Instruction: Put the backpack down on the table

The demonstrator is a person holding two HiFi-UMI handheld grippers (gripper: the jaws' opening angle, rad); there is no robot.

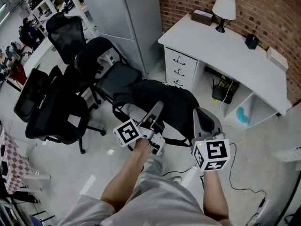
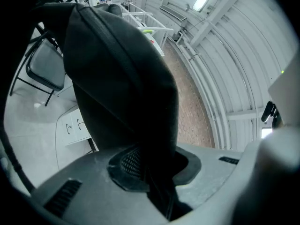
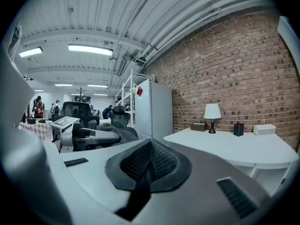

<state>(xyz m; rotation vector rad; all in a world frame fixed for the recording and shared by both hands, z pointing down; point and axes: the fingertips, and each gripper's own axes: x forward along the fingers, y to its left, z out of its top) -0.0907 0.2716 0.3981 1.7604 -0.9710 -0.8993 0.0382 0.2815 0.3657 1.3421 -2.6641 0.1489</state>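
Black fabric backpack (image 1: 173, 102) hung short of the white desk (image 1: 221, 55), on its drawer side. Left gripper (image 2: 146, 167) pinched a fabric fold; right gripper (image 3: 149, 165) was pressed shut, apparently empty. Risk: the single pinch slips, or the bag swings into the white-shaded lamp (image 1: 224, 11) on the desk.

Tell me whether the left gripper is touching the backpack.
Touching. The left gripper view shows the left gripper clamped on a fold of the black backpack, fabric pinched between its pads.

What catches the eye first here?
A bulky black backpack fills the middle of the head view, its fabric clamped in the left gripper. Beyond it a white desk with a small lamp stands against a brick wall; black office chairs crowd the left.
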